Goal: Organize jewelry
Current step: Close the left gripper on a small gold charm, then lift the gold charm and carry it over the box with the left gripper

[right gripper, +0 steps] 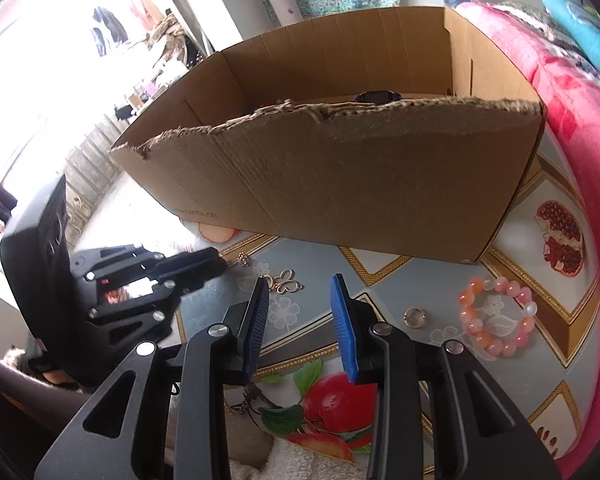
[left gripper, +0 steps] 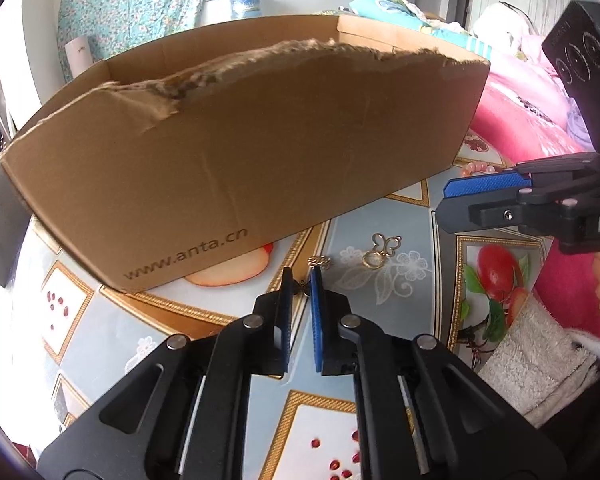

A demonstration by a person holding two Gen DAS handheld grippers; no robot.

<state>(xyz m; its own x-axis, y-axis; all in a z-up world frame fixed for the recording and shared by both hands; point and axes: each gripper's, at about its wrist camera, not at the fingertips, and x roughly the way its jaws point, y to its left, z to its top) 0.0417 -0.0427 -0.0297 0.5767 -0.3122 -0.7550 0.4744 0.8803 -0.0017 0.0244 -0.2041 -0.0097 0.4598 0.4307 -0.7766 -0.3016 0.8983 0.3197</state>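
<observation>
A small dark metal butterfly charm (left gripper: 302, 287) sat between the blue ribbed fingers (left gripper: 319, 312) of my left gripper (left gripper: 301, 280), which had narrowed almost shut around it; I could not tell whether the pads pressed it. It lay on the worktop (left gripper: 360, 216) just in front of the cardboard box (left gripper: 240, 152), near the box's printed corner.

Just beyond it lay a tiny gold filigree piece (left gripper: 320, 262), then an open-wire gold butterfly pendant (right gripper: 287, 283) with a ring-shaped loop. Farther toward the worktop's right edge lay a plain gold ring (right gripper: 414, 316) and a bracelet of round, glossy orange and pink beads (right gripper: 496, 316).

My right gripper (right gripper: 298, 284) hung above the glossy fruit-patterned cloth with its fingers parted and nothing between them.

The box was brown corrugated card, its near wall torn to a ragged, fuzzy edge; a dark object (right gripper: 378, 97) showed just over that edge. A white fleecy cloth (left gripper: 540, 364) lay at the near edge, a pink quilt (right gripper: 572, 92) beyond the right edge.
</observation>
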